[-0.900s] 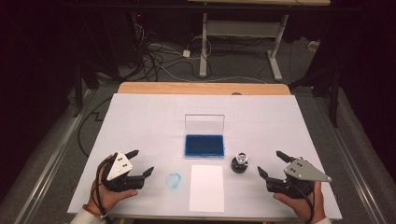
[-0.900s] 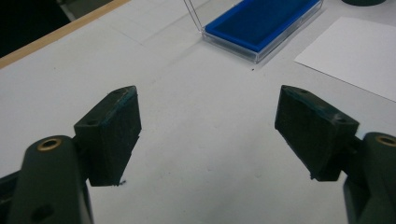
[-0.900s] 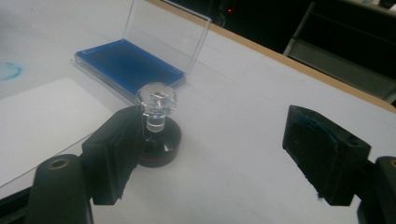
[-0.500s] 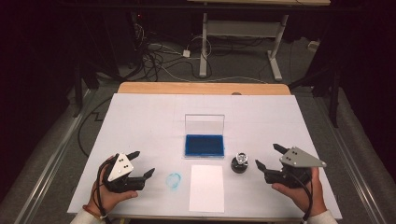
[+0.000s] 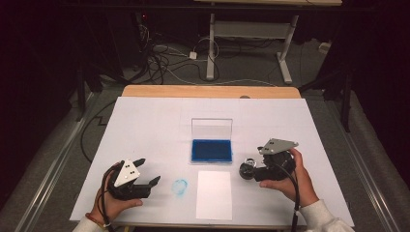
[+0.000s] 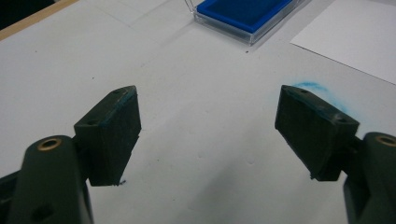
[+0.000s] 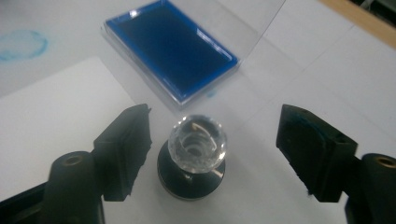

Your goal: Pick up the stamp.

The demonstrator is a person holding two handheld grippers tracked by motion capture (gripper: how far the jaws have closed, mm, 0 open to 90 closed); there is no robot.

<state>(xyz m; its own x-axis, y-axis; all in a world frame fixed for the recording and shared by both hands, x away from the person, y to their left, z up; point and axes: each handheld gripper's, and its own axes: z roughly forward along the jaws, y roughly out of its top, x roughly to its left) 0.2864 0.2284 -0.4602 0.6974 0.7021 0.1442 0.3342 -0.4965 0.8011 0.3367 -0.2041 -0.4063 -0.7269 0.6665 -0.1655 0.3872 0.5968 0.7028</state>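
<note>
White table (image 5: 145, 125), unlabelled stamp (image 7: 196, 154) between spread right tongs (image 7: 215, 154) (left tongs (image 6: 208, 135) spread too).

Counted on the white-covered tabletop (image 5: 145, 121):

- One clear plastic ink pad case with a blue pad (image 5: 211, 150), lid raised, near the middle of the tabletop.
- One white rectangular paper sheet (image 5: 214, 194), at the near edge.
- One round stamp with a clear faceted knob on a black base (image 5: 248, 169), right of the case.
- One faint blue ring-shaped ink mark (image 5: 180, 187), left of the sheet.
- Two black two-jaw grippers are counted: a left gripper (image 5: 147, 171) toward the near left corner, a right gripper (image 5: 249, 170) toward the near right.
</note>
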